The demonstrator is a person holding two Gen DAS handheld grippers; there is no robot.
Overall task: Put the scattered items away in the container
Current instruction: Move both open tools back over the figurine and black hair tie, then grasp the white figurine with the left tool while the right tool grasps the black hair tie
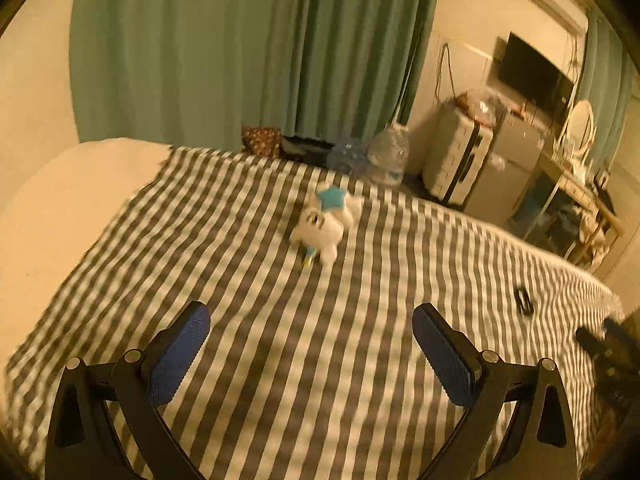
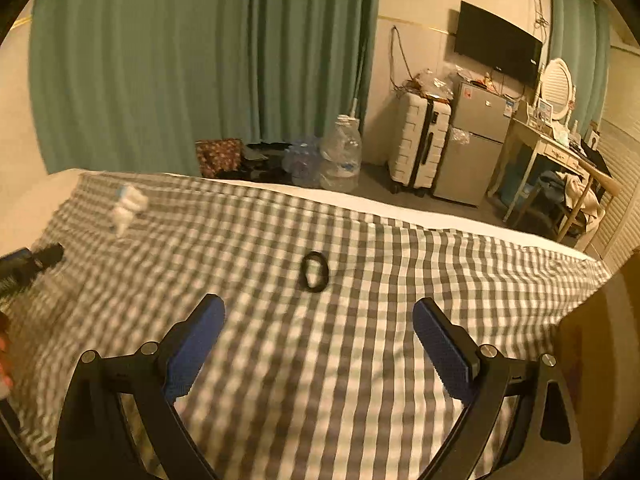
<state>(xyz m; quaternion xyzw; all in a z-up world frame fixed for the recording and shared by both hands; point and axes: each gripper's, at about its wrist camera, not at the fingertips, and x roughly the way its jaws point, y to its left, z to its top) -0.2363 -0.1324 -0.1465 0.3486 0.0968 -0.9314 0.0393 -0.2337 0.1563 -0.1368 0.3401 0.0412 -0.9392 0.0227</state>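
Observation:
A small white plush toy [image 1: 322,222] with a blue star on it lies on the grey-and-white checked bed cover [image 1: 280,340], well ahead of my left gripper [image 1: 311,316], which is open and empty. The same toy [image 2: 127,207] shows blurred at far left in the right wrist view. A black ring-shaped band [image 2: 315,271] lies flat on the cover [image 2: 360,360] just ahead of my right gripper [image 2: 318,310], also open and empty. The band [image 1: 523,301] appears at right in the left wrist view. No container is clearly in view.
Beyond the bed's far edge stand a large water bottle [image 2: 341,154], a patterned bag [image 2: 219,157], a white suitcase [image 2: 419,142], a small fridge [image 2: 472,142] and a desk [image 2: 560,152]. Green curtains [image 2: 180,60] hang behind. The other gripper [image 2: 30,262] shows at left.

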